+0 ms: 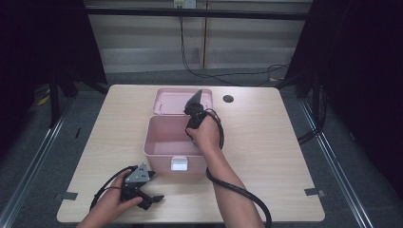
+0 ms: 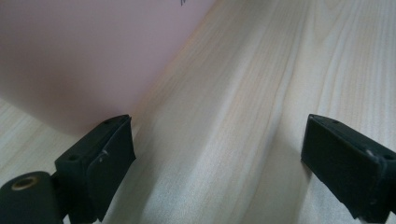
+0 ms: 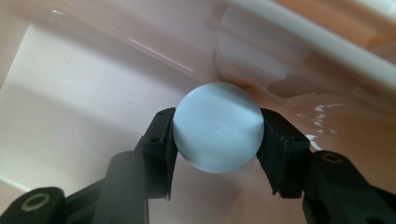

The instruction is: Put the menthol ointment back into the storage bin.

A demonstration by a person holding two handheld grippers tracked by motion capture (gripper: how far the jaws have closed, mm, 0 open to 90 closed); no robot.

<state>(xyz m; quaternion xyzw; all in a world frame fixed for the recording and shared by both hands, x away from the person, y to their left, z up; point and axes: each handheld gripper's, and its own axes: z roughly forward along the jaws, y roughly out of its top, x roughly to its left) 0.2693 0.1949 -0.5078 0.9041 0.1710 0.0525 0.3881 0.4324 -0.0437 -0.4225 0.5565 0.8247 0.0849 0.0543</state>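
A pink box [image 1: 164,142] with its lid [image 1: 171,99] folded back stands in the middle of the table. My right gripper [image 1: 189,129] reaches down into the box from above. In the right gripper view it [image 3: 217,135] is shut on a pale blue ball [image 3: 217,127], held over the pink bottom of the box [image 3: 84,102]. My left gripper [image 1: 153,186] rests low on the table near the box's front left corner, open with nothing between its fingers. The left gripper view has the jaws [image 2: 219,154] wide apart over bare wood, the pink box wall [image 2: 79,56] just beside the left finger.
A white latch [image 1: 179,164] sits on the box's front wall. A dark round hole [image 1: 228,99] lies in the table [image 1: 275,142] at the back right. Cables trail from both grippers toward the front edge. Wood surface stretches to the right of the box.
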